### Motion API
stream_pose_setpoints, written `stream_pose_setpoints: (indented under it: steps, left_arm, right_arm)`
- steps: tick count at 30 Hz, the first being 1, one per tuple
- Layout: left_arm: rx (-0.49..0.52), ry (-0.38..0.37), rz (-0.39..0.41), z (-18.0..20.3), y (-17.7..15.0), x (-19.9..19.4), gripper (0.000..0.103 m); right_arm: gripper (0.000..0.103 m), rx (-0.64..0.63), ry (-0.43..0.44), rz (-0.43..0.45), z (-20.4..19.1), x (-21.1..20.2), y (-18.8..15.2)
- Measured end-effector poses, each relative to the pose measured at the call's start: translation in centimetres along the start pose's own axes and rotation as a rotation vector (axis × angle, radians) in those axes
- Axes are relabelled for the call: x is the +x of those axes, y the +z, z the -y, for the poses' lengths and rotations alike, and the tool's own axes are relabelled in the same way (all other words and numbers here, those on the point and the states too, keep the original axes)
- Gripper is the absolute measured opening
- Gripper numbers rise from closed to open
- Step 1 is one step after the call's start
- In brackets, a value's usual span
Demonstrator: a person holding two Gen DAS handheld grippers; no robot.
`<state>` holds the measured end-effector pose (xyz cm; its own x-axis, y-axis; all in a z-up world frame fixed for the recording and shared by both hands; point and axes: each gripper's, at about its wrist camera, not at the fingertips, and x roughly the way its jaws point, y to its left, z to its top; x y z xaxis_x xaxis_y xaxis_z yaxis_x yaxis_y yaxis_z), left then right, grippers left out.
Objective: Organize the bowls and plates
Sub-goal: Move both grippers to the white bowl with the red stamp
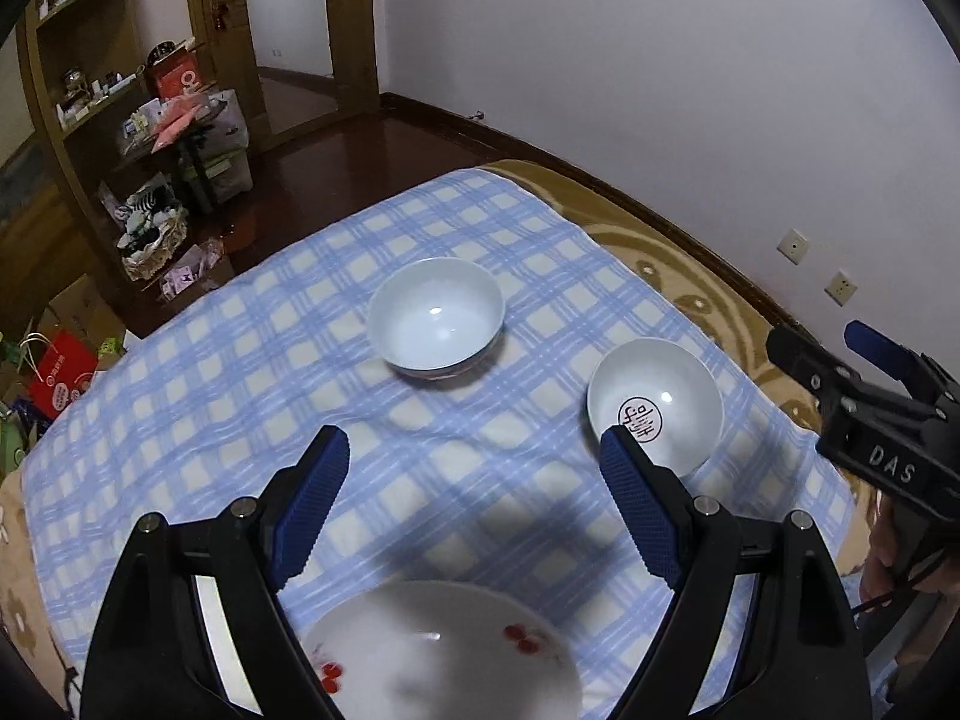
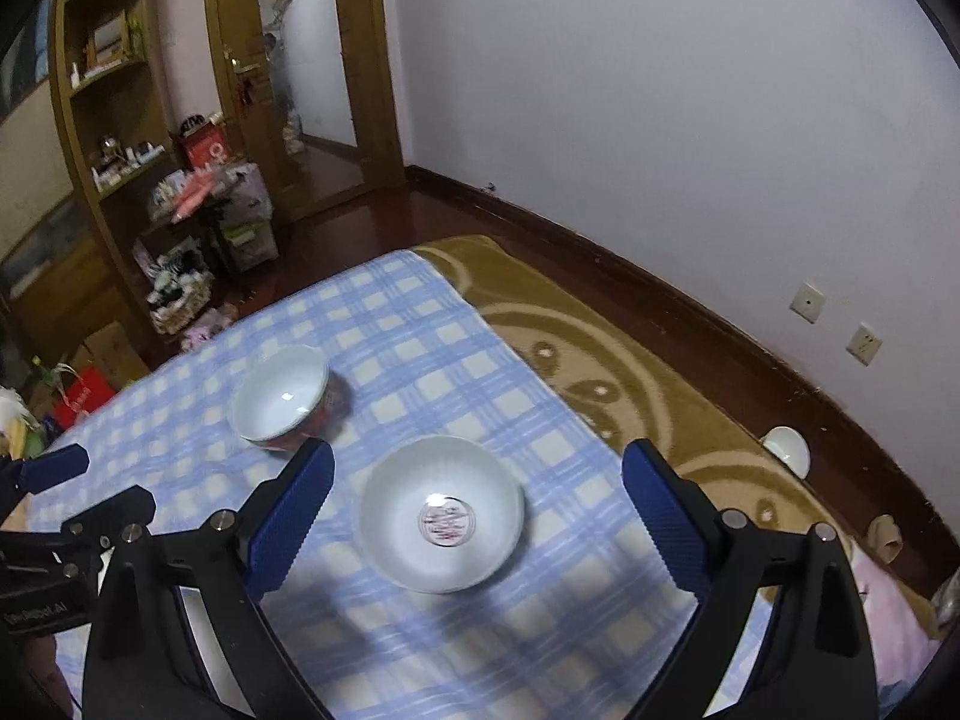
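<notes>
On the blue checked cloth (image 1: 252, 372) stand two bowls. A white bowl with a red-patterned outside (image 1: 435, 315) (image 2: 282, 396) sits further off. A white bowl with a round stamp inside (image 1: 654, 405) (image 2: 441, 513) sits to its right. A white plate with red cherry marks (image 1: 438, 660) lies close below my left gripper (image 1: 474, 450), which is open and holds nothing. My right gripper (image 2: 477, 456) is open too and hovers over the stamped bowl without touching it. Each gripper shows at the edge of the other's view: the right gripper (image 1: 822, 339), the left gripper (image 2: 90, 480).
The cloth covers a brown patterned blanket (image 2: 570, 348) beside a white wall. A small white bowl-like thing (image 2: 786, 447) lies at the blanket's far right edge. Wooden shelves (image 1: 78, 90), a door and boxes and bags on the dark floor stand beyond the far left side.
</notes>
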<state>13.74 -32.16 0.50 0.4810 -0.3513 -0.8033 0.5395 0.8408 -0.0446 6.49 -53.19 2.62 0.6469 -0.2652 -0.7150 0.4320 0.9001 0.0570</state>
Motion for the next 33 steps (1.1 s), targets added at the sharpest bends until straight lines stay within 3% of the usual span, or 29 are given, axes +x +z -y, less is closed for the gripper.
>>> stream_pose_setpoints:
  steps: [4,8,16,23,27,33]
  left_arm:
    - [0.014,-0.052,-0.027,1.0,-0.1,2.4,0.084]
    - [0.057,-0.039,-0.036,2.0,0.1,4.2,0.084]
    - [0.081,-0.046,-0.084,3.0,0.5,8.2,0.084]
    - [0.096,-0.051,-0.112,3.9,0.4,10.4,0.084]
    - [0.109,-0.048,-0.122,4.4,0.4,11.4,0.084]
    - [0.096,-0.047,-0.167,4.7,0.4,13.6,0.084]
  right_arm:
    - [0.101,0.023,-0.019,-0.037,1.2,1.6,-0.4]
    - [0.101,0.12,0.027,-0.053,2.5,3.0,-0.4]
    - [0.101,0.1,-0.002,-0.101,2.4,5.4,-1.3]
    - [0.084,0.127,0.017,-0.177,2.8,8.1,-2.1]
    - [0.081,0.16,0.046,-0.221,3.2,9.4,-2.8]
    - [0.079,0.145,0.017,-0.258,3.4,10.6,-3.6]
